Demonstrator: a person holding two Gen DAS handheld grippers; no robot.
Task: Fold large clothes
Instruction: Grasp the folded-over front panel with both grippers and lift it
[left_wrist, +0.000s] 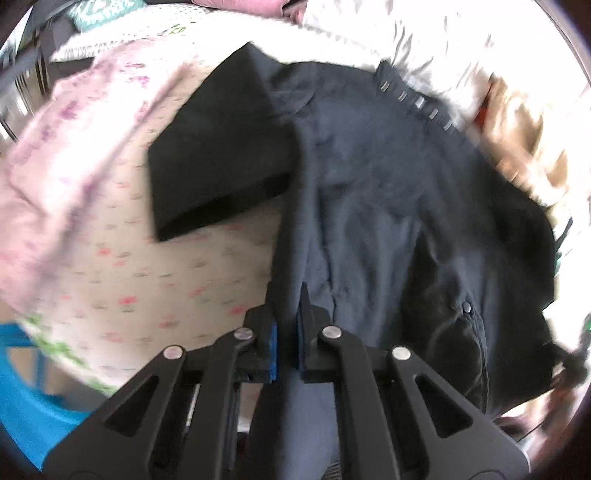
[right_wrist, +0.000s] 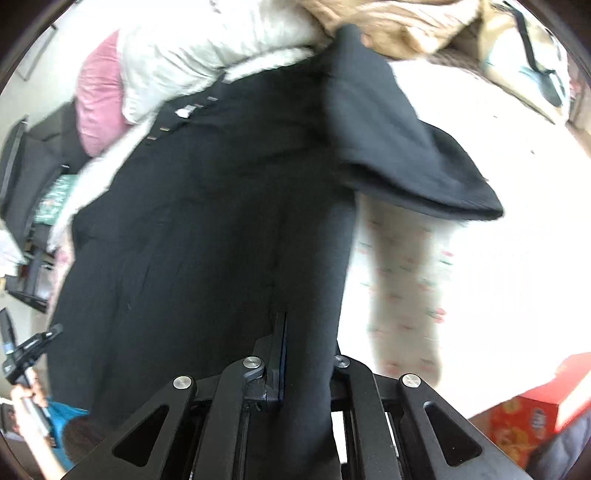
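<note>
A large dark navy jacket (left_wrist: 388, 192) with metal snaps lies spread on a bed with a floral sheet (left_wrist: 147, 280). One sleeve (left_wrist: 218, 162) sticks out to the left. My left gripper (left_wrist: 288, 314) is shut on the jacket's near hem edge. In the right wrist view the same jacket (right_wrist: 207, 229) fills the middle, its other sleeve (right_wrist: 406, 155) sticking out right. My right gripper (right_wrist: 306, 343) is shut on the jacket's hem, with cloth draped over the right finger. The left gripper (right_wrist: 26, 354) shows at the lower left of that view.
A pink floral blanket (left_wrist: 74, 155) lies left of the jacket. White and tan bedding (right_wrist: 229, 40) is piled at the far side with a pink pillow (right_wrist: 98, 107). A blue object (left_wrist: 26, 398) sits off the bed's left. A red box (right_wrist: 535, 413) stands at the lower right.
</note>
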